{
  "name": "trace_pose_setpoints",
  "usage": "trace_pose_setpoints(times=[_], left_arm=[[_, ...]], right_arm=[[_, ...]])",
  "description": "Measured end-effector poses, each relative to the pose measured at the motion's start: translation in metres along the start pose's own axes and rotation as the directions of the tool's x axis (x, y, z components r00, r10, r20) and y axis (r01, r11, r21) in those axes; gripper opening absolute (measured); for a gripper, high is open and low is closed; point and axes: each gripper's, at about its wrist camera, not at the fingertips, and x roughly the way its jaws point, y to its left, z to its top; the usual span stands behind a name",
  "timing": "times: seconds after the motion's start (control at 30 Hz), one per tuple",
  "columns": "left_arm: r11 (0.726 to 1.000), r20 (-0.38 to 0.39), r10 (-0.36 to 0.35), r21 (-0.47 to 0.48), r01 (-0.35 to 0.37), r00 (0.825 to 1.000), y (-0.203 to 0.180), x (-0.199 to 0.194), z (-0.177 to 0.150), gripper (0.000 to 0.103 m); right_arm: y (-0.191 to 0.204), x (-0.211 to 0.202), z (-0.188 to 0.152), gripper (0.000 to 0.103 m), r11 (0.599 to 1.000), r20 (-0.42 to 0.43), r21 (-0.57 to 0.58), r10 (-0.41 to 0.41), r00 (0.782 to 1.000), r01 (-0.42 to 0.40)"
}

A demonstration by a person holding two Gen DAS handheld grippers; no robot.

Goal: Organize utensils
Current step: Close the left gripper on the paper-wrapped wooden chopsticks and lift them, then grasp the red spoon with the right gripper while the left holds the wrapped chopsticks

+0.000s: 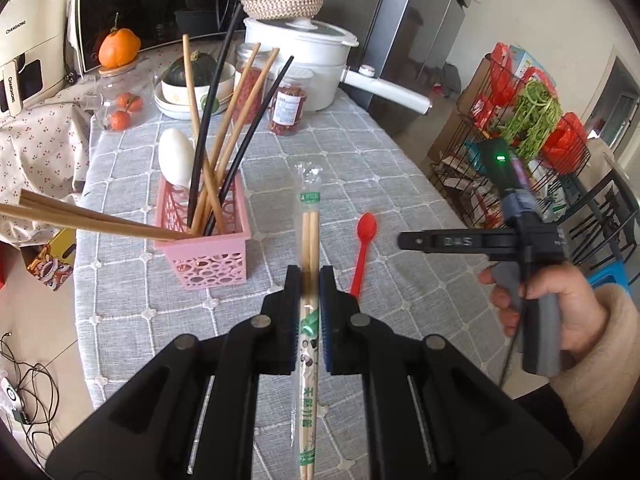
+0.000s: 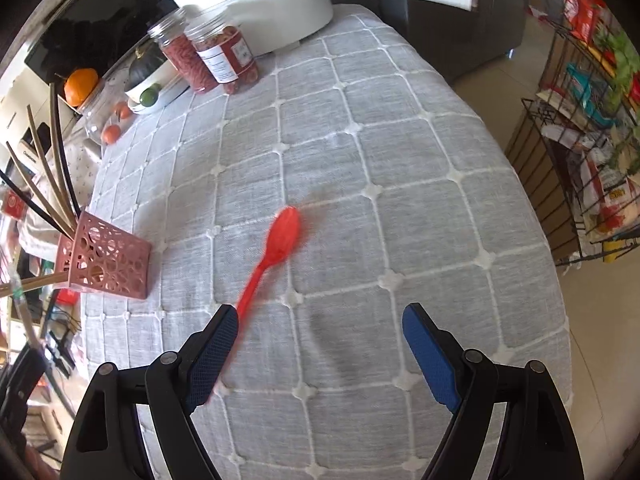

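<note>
left gripper (image 1: 310, 276): jaws clamped on wrapped disposable chopsticks (image 1: 309, 232), held above the grey tablecloth (image 1: 360, 152) | right gripper (image 2: 320, 344): jaws wide, empty, over red plastic spoon (image 2: 276, 248) lying on the cloth | pink utensil basket (image 1: 208, 240): holds upright chopsticks, left of spoon

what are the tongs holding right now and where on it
The left tongs are shut on the wrapped chopsticks around mid-length. The right tongs are open, holding nothing, above the red spoon.
</note>
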Motion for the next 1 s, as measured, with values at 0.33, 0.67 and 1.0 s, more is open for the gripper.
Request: trace_pose_setpoints(times=[0.33,0.67,1.0], left_arm=[[1.000,0.076,-0.014,-0.016,0.015,0.997,0.012,-0.022,0.000,0.010],[1.000,0.138,0.013,-0.030,-0.009,0.990,0.017,-0.031,-0.002,0.010],[0.992,0.414,0.108,-0.101,-0.072,0.904,0.025,-0.065,0.011,0.010]], right_arm=[[0.025,0.042,0.024,0.060,0.999,-0.058,0.032,-0.028,0.998,0.030],[0.045,0.067,0.029,0.035,0.990,-0.054,-0.065,-0.129,0.990,0.125],[0.053,0.065,0.027,0.005,0.977,0.012,-0.170,-0.128,0.992,0.128]])
